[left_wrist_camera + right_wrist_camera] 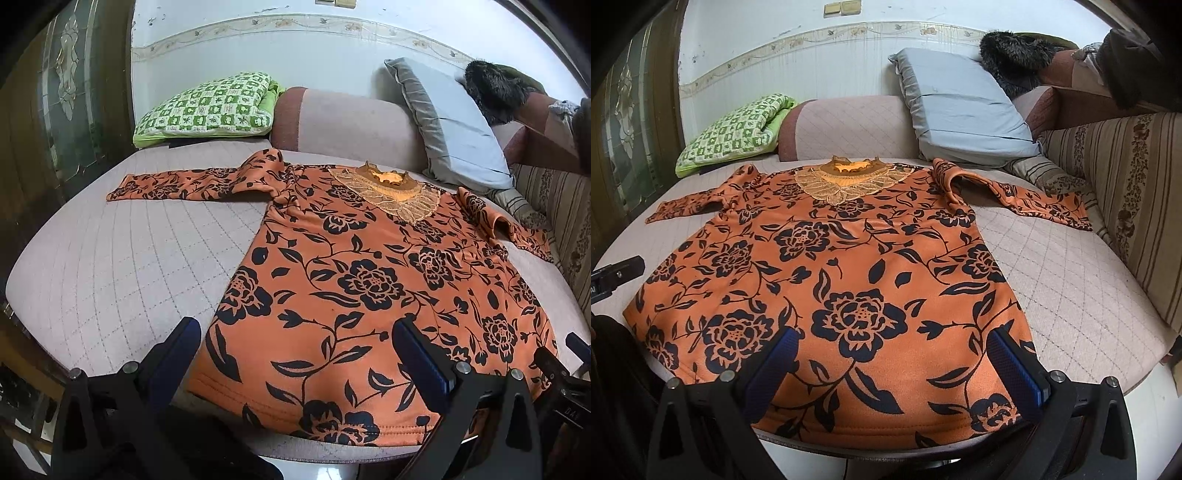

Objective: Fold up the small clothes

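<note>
An orange top with black flowers (369, 288) (827, 288) lies flat and face up on the quilted seat, hem toward me, lace collar (391, 188) (846, 177) at the far end. Both long sleeves are spread out to the sides. My left gripper (295, 339) hovers open above the hem's left part, nothing between its blue pads. My right gripper (892, 350) is open too, over the hem's right part. The right gripper's body shows at the right edge of the left wrist view (569, 369); the left one shows at the left edge of the right wrist view (613, 277).
The pale quilted seat cover (110, 266) (1071, 288) is bare on either side of the top. A green checked cushion (207, 107) and a grey-blue pillow (960, 107) lean at the back. A striped backrest (1126, 203) runs along the right. A dark furry garment (1015, 59) sits behind.
</note>
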